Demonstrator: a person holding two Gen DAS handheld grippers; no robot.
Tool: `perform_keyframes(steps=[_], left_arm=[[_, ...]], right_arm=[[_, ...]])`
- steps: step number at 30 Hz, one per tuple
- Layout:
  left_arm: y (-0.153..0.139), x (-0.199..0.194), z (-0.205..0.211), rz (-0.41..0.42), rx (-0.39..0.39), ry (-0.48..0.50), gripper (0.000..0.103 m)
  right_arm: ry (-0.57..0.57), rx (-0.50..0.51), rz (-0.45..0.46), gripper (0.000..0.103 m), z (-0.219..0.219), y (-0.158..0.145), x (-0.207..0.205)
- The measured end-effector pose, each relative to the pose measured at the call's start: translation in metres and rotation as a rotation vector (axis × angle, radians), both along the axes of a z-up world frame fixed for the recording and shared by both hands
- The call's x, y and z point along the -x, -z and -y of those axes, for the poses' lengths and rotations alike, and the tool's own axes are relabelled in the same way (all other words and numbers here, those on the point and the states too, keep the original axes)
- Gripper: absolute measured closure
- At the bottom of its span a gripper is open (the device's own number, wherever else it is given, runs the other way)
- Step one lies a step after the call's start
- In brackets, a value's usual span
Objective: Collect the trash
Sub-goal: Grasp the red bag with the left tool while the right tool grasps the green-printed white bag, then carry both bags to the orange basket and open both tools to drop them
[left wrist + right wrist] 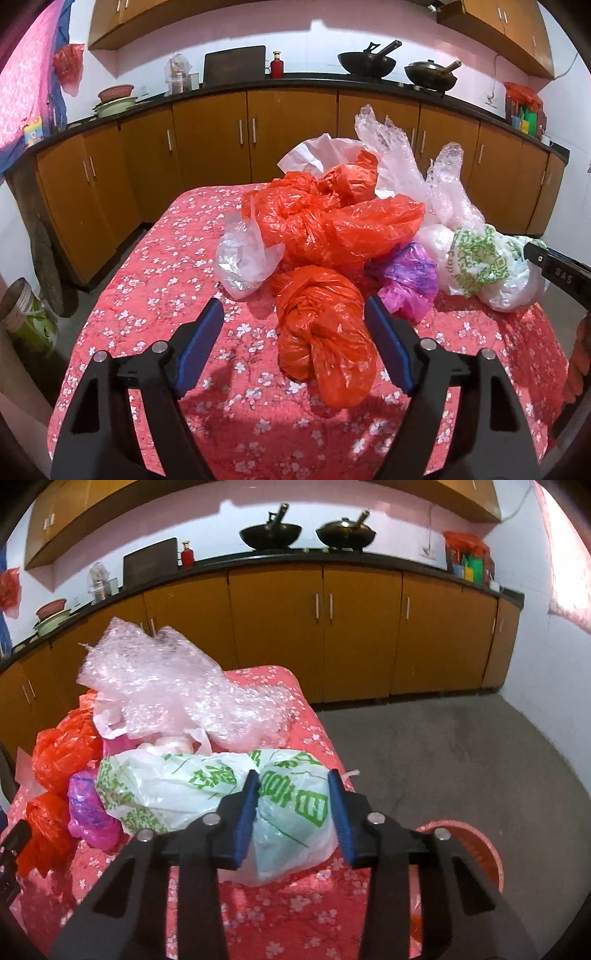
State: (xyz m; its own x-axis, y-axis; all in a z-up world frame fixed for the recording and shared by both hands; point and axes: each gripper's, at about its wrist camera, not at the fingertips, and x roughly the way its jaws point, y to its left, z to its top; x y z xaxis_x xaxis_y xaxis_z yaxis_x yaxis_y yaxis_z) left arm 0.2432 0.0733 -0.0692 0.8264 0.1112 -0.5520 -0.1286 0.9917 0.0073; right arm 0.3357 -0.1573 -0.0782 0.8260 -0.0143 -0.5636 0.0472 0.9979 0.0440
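While the left wrist view looks along the left tool (295,332), its blue pads stand spread on either side of a twisted orange bag (325,339), which lies between them on the floral-covered worktop (155,295); the left pad is clear of the plastic, and whether the right pad brushes it I cannot tell. Behind that bag the heap is untouched: a larger knotted orange bag (332,221), a clear bag (243,258), a purple bag (406,280), a white bag with green print (476,262), a white paper sheet (314,151) and bubble wrap (399,147) at the back. The other tool's black tip pokes in at the right edge, touching the green-print bag.

From the right wrist view, the right tool (295,812) has its pads pressed into the green-print bag (177,790), pinching the bag's near end, which bulges between them. Bubble wrap (177,686) sits just behind, the orange and purple bags to the left. A pink basin (480,853) stands on the floor beside the worktop, low at the right, probably the bin; little of its inside shows.

By my judgement the collecting has barely begun: one bag gripped, one about to be, all else left on the worktop.
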Motion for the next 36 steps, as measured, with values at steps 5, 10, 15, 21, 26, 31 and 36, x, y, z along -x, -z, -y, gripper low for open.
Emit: perform_keyframes(steps=[5, 10, 15, 21, 26, 31, 36], left_arm=[[-0.001, 0.004, 0.0, 0.007, 0.018, 0.03, 0.035], [0.001, 0.002, 0.003, -0.005, 0.026, 0.046, 0.039], [0.002, -0.006, 0.0, -0.025, 0.053, 0.038, 0.062], [0.005, -0.008, -0.002, -0.037, 0.067, 0.054, 0.09], [-0.003, 0.0, -0.005, -0.015, 0.084, 0.077, 0.094], [-0.02, 0.014, -0.002, 0.027, 0.082, 0.09, 0.094], [-0.039, 0.026, 0.004, 0.065, 0.07, 0.096, 0.094]], right_arm=[[0.005, 0.008, 0.022, 0.074, -0.002, -0.002, 0.008], [0.009, -0.002, 0.019, 0.075, 0.001, -0.004, 0.011], [0.002, 0.006, 0.019, 0.075, -0.001, -0.003, 0.013], [-0.005, 0.018, 0.031, 0.075, -0.004, -0.006, 0.018], [-0.011, 0.012, 0.05, 0.075, -0.002, -0.012, 0.025], [-0.018, 0.007, 0.074, 0.075, 0.001, -0.018, 0.04], [-0.026, 0.002, 0.094, 0.076, 0.005, -0.026, 0.055]])
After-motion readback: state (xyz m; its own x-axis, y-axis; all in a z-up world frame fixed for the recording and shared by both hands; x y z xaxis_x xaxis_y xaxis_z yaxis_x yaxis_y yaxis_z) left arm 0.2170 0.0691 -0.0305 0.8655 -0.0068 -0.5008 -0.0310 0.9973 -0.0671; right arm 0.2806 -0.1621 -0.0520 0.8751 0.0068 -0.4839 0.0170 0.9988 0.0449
